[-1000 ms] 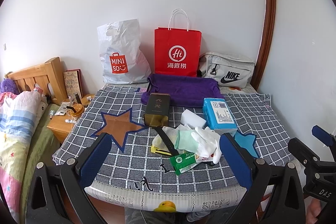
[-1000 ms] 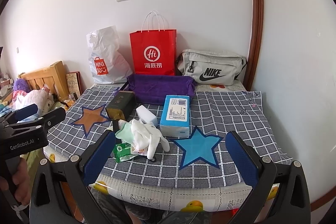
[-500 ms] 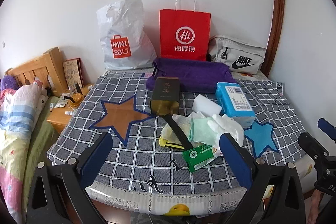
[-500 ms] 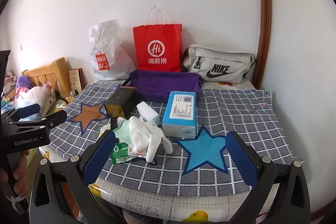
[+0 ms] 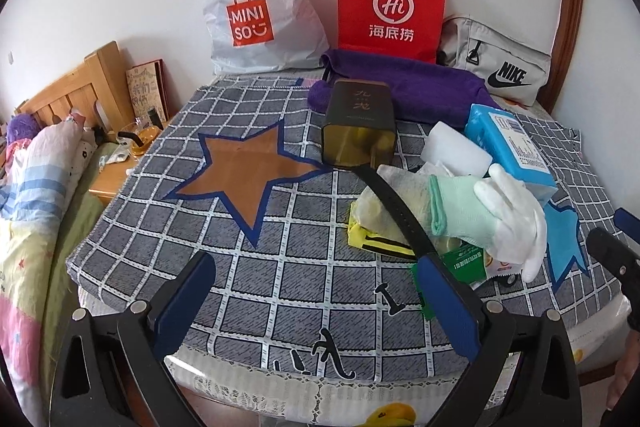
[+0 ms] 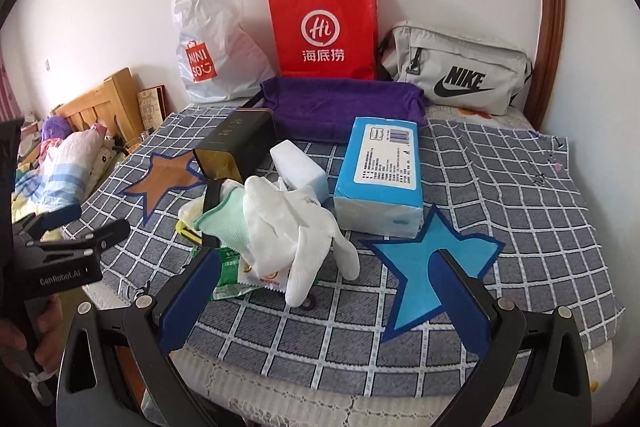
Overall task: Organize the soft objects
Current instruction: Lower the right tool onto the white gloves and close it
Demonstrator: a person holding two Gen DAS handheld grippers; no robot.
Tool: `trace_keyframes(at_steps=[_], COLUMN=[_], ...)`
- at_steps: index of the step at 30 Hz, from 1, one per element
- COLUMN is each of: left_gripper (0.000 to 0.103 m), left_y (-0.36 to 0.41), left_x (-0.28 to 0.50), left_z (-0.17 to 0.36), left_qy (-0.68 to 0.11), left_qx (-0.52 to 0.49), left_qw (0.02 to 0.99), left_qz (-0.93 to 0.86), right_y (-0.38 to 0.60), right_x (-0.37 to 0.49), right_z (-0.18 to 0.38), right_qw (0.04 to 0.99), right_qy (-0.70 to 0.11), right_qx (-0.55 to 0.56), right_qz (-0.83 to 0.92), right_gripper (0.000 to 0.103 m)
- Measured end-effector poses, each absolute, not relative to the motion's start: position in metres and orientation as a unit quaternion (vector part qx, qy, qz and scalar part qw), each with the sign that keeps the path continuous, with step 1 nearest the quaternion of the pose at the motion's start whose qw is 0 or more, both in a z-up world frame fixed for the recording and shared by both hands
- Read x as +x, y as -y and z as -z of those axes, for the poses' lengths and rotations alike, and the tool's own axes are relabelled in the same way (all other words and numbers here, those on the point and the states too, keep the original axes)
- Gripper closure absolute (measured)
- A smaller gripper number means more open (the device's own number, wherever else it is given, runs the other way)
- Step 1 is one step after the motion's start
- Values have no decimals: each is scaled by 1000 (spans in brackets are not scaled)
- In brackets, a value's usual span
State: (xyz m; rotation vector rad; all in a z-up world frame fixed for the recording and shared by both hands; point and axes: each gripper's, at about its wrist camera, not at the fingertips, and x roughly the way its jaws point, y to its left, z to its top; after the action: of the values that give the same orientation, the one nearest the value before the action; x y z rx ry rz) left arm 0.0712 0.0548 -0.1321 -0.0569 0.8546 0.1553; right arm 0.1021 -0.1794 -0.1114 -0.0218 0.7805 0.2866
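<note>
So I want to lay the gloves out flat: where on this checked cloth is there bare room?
Free: the brown star patch left of the dark tin; the blue star and the checks to its right, beyond the blue tissue pack. Crowded: the centre pile around the white glove and the back edge with the purple towel and bags.

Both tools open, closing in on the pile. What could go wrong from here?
1. The white glove lies on top of the green packet and under a black strap; a grab may drag those along.
2. The pile sits close to the table's front edge, so nudged pieces could slide off.
3. The left tool and right tool converge on one heap and might collide.
</note>
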Motion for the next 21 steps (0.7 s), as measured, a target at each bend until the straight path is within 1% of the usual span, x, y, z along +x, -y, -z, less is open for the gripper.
trace_keyframes(at_steps=[6, 13, 15, 16, 17, 18, 19, 20, 21], left_gripper=[1, 1, 1, 1, 1, 1, 1, 1, 1], left_y=[-60, -63, -63, -62, -62, -61, -61, -61, -61], left_x=[84, 93, 96, 98, 99, 100, 101, 102, 102], left_z=[155, 169, 172, 173, 175, 176, 176, 177, 178], left_qy=[-433, -446, -450, -452, -453, -454, -455, -455, -456], left_qx=[-44, -50, -53, -54, -55, -56, -59, -64, -70], left_qw=[898, 892, 890, 889, 889, 888, 888, 888, 887], left_qz=[-64, -51, -46, -44, -41, -39, -36, -31, -26], right_y=[164, 141, 139, 138, 138, 140, 143, 145, 146], right_x=[129, 159, 162, 163, 164, 165, 165, 165, 164], right_z=[130, 162, 169, 171, 173, 173, 173, 172, 170], right_qw=[906, 889, 887, 887, 886, 885, 886, 886, 886], right_qy=[-391, -422, -426, -425, -425, -426, -423, -419, -417], right_qx=[-17, -31, -35, -36, -34, -25, -17, -12, -11], right_qz=[-162, -174, -175, -178, -182, -186, -191, -197, -201], right_gripper=[1, 1, 10, 24, 36, 40, 48, 61, 69])
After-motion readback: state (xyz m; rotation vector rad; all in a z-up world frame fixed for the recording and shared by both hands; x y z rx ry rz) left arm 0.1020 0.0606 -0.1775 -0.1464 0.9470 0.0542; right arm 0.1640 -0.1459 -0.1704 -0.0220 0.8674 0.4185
